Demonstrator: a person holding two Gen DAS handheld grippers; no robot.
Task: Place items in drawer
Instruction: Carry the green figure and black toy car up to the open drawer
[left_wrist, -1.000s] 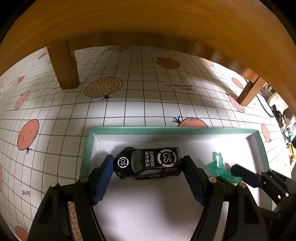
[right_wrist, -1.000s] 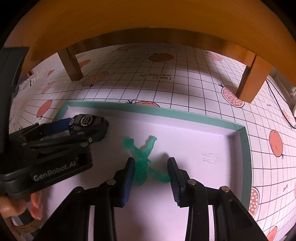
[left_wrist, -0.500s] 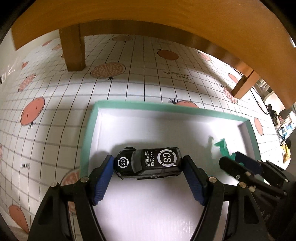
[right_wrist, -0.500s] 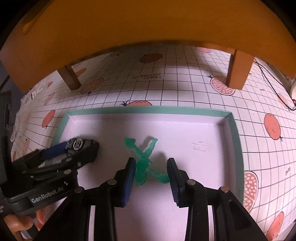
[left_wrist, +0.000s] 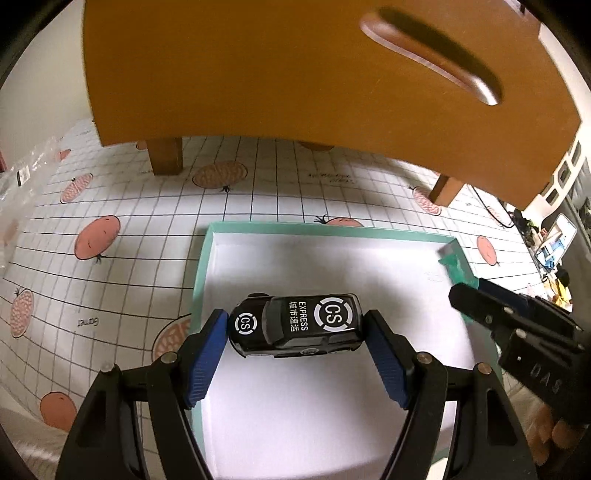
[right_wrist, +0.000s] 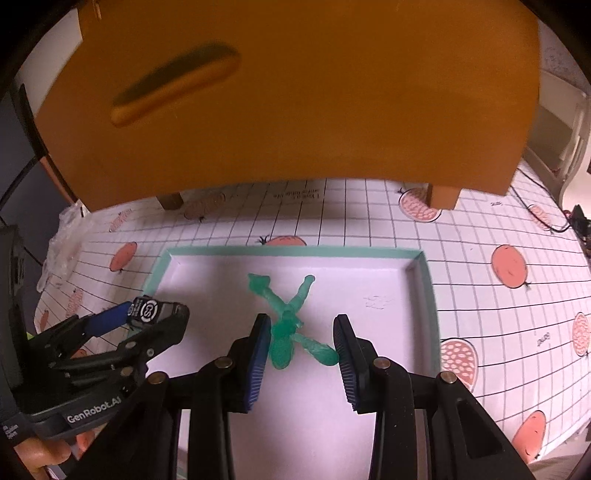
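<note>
A black toy car (left_wrist: 314, 325) marked "CS EXPRESS" hangs sideways between blue pads, with my left gripper (left_wrist: 295, 334) shut on it, above the left part of a green-rimmed white tray (left_wrist: 332, 230). My right gripper (right_wrist: 303, 325) is shut on a translucent green figure (right_wrist: 282, 343) over the tray's (right_wrist: 295, 251) middle. The left wrist view catches that figure (left_wrist: 454, 266) at its right edge. Above both grippers looms an orange wooden drawer front (left_wrist: 295, 74) with a slot handle (left_wrist: 432, 55); whether the drawer is open or shut cannot be told.
The tray lies on a grid-patterned cloth (left_wrist: 110, 206) printed with orange fruit. Two wooden legs (left_wrist: 166, 155) (left_wrist: 447, 188) stand behind the tray. A dark cable (right_wrist: 535, 210) trails at the far right, and crumpled clear plastic (right_wrist: 59, 243) lies at the left.
Both grippers have risen and drawn back with their items still held. The tray now looks lower and farther, and the drawer front with its handle has come into view.
</note>
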